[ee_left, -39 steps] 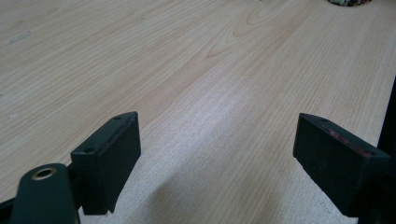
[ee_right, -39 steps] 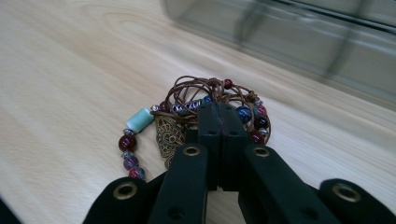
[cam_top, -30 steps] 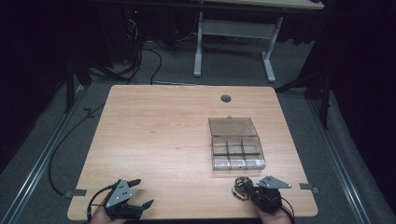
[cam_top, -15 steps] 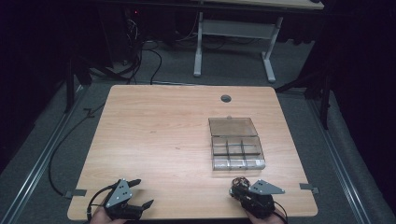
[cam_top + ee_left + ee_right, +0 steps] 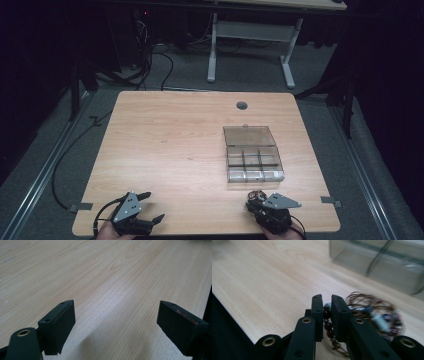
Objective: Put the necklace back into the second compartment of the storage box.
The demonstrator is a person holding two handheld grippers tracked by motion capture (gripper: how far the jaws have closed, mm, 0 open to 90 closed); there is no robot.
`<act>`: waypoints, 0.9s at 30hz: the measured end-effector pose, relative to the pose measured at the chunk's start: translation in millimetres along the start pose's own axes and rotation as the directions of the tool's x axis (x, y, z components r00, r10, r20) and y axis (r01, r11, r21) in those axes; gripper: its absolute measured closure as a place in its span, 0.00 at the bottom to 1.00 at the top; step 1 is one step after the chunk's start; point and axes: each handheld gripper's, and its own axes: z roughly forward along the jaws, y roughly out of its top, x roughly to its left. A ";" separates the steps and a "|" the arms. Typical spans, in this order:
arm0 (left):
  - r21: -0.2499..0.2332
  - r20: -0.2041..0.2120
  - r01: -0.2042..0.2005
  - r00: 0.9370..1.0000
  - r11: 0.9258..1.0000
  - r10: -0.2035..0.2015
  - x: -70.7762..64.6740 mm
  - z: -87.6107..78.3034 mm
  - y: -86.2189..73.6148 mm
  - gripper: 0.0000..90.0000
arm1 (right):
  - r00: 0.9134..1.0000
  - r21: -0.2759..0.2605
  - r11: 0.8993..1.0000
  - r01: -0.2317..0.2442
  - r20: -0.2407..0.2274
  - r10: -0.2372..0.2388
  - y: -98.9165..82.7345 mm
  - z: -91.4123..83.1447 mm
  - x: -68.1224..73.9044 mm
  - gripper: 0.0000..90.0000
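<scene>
Item 1, nearest you: right gripper (image 5: 256, 201), at the near right edge of the bench (image 5: 170, 145). In the right gripper view its jaws stand narrow, with a strand of dark beads between them; they have just been opening a little and then easing back. Whether the pads truly pinch the strand you cannot tell, as the frame is blurred there.

Item 2: beaded bracelet (image 5: 374, 312), a loose coil of brown cord with dark, pale and bluish beads. It lies on the bench just beyond the right jaws and just in front of the box.

Item 3: left gripper (image 5: 150, 207), at the near left corner. Its jaws stand wide, with nothing but bare wood between them.

Item 4: clear compartment box (image 5: 254, 161), right of centre, lid (image 5: 249, 135) laid back flat on its far side. It has 6 compartments in 2 rows of 3, and all look empty.

Handling note: by the look of it, you are picking the bracelet up to stow it in the box. Close on the cord or on 1 bead squarely, not on a bead's curve, or it may squirt out. Lift straight until the whole coil hangs free, then carry it over the near wall and lower it into 1 compartment.

Markings: no brand, label or writing can be read on any item.
</scene>
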 end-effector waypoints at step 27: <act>0.003 -0.001 0.000 1.000 1.000 0.000 0.0 0.3 0.1 0.17 | 0.982 0.028 0.996 -0.086 0.172 0.080 1.6 5.0 -43.9 0.96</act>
